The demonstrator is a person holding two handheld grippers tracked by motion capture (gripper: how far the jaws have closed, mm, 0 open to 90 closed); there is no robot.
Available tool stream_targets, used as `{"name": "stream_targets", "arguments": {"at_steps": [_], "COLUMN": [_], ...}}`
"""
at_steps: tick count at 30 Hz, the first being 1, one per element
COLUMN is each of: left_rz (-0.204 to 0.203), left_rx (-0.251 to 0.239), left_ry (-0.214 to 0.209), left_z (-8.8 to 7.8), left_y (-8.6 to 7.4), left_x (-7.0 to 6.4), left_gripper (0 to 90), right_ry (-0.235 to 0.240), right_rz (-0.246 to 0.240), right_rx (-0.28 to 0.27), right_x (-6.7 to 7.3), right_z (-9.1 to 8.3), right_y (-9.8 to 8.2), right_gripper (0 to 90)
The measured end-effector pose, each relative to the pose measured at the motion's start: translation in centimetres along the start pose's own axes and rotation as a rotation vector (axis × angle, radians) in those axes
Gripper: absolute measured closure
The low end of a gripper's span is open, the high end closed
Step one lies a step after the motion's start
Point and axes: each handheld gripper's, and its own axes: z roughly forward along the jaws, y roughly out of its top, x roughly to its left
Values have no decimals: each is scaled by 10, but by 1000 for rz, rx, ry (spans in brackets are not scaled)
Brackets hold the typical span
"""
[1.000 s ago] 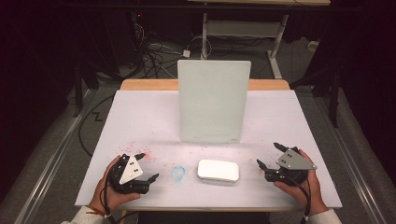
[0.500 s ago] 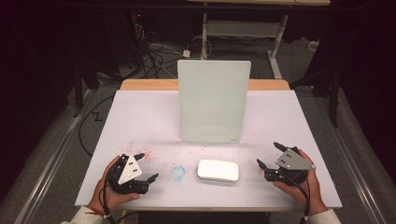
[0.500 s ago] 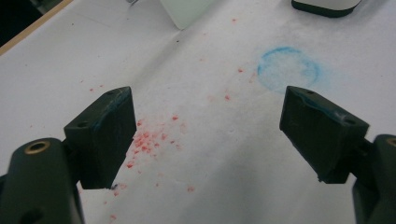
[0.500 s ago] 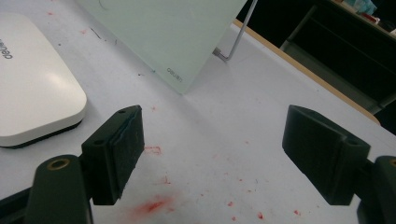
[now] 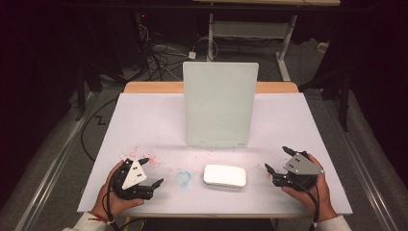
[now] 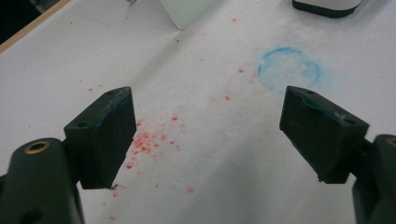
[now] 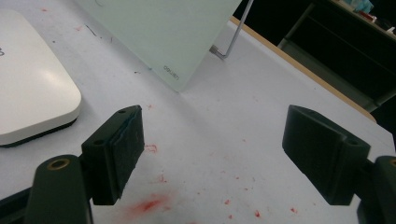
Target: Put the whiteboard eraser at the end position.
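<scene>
A pale glass board [image 5: 220, 104] stands upright on a wire stand at the middle of the white table [image 5: 144, 120]. In front of it lies a flat white eraser block with a dark base [image 5: 224, 175]. My left gripper [image 5: 150, 171] rests near the front left edge, open, nothing between its jaws. My right gripper [image 5: 277, 159] sits at the front right, open and empty too. In the left gripper view the jaws frame red specks [image 6: 149, 140] and a blue ring smudge [image 6: 289, 70]. The right gripper view has the eraser [image 7: 32, 88] at left and the board [image 7: 168, 32] ahead.
Red marker specks [image 5: 149, 159] and a blue ring smudge [image 5: 183, 178] stain the table cover. A wooden table edge [image 5: 154, 87] shows behind the board. Cables [image 5: 159, 55] and a desk frame [image 5: 284, 43] lie on the dark floor beyond.
</scene>
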Motion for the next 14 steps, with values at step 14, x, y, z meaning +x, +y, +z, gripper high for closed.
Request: {"name": "stream_targets", "arguments": {"at_steps": [14], "left_rz": [-8], "left_rx": [-1], "left_ry": [-1], "left_z": [4], "left_y": [3], "left_x": [3], "left_gripper": [179], "right_ry": [-9], "right_rz": [2], "right_rx": [7], "right_x": [-1], "right_z": [-1], "right_y": [-2], "right_gripper": [215]}}
